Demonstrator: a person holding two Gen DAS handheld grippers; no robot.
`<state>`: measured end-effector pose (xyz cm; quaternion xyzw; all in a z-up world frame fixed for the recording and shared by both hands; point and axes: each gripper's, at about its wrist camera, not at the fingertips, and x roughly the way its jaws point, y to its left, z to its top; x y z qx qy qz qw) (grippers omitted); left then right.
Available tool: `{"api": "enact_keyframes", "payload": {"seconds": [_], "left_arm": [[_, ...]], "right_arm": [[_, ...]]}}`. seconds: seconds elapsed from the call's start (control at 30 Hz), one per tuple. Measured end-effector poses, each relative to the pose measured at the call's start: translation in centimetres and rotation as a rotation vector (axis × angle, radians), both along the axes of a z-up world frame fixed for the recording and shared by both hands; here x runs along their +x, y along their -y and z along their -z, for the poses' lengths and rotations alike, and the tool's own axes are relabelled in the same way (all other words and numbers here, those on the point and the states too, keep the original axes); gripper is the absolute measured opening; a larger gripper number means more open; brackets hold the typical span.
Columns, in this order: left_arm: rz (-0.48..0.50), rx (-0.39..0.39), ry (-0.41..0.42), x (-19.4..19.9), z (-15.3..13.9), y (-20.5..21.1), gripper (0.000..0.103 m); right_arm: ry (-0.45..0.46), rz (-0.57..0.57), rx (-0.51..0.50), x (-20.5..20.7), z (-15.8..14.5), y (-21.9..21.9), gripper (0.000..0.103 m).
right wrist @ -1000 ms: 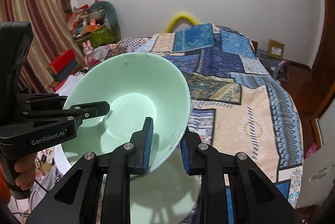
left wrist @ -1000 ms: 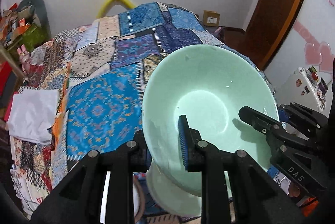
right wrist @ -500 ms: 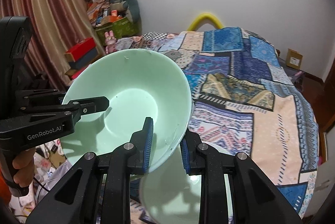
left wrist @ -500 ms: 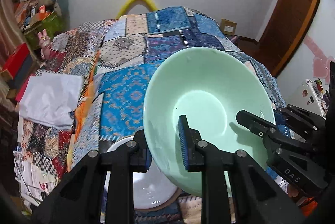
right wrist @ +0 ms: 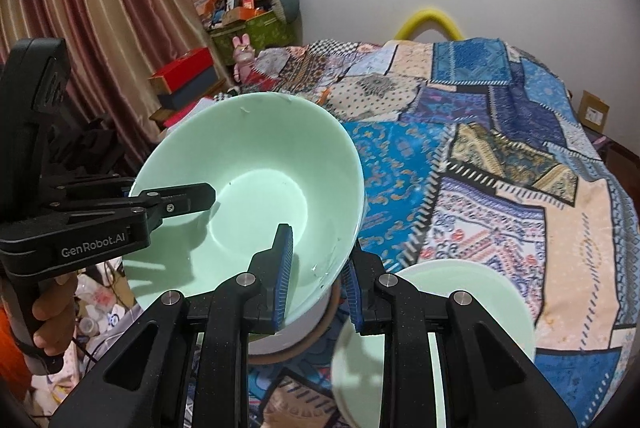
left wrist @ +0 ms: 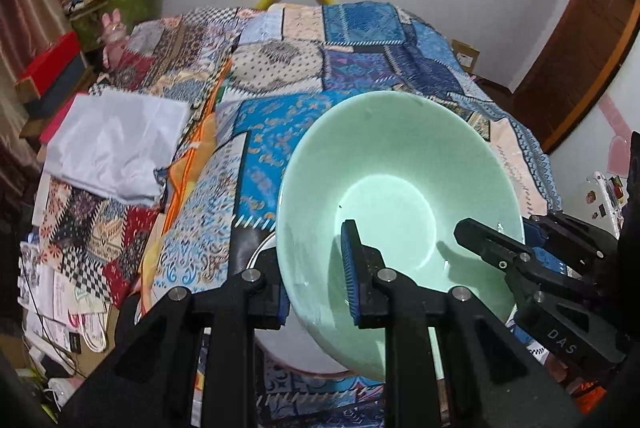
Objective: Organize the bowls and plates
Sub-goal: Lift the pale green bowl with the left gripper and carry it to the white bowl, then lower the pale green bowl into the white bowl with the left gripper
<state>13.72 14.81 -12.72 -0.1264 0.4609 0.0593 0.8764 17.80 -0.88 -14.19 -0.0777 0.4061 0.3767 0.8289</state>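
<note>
A large pale green bowl is held in the air over the near edge of a patchwork-covered bed. My left gripper is shut on its left rim, one finger inside and one outside. My right gripper is shut on the opposite rim, and the bowl fills the left of the right wrist view. A white bowl on a brown rim lies right beneath it; it also shows in the left wrist view. A pale green plate lies to its right on the bed.
The patchwork bedspread stretches away to the far wall. A folded white cloth lies on its left side. Boxes and clutter stand by the curtain on the left. A wooden door is at the right.
Both grippers have carried the green bowl to the left, from above the green plate to above the white bowl. Both stay shut on its rim.
</note>
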Motion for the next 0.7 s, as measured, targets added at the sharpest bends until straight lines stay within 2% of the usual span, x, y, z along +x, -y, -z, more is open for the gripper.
{"api": "enact_keyframes", "payload": {"seconds": [0.7], "left_arm": [[-0.021,-0.061,-0.13,-0.9,7.3,-2.3,0.022]], "right_arm": [[-0.155,-0.026,-0.047,-0.8,6.0,-2.0,0.022]]}}
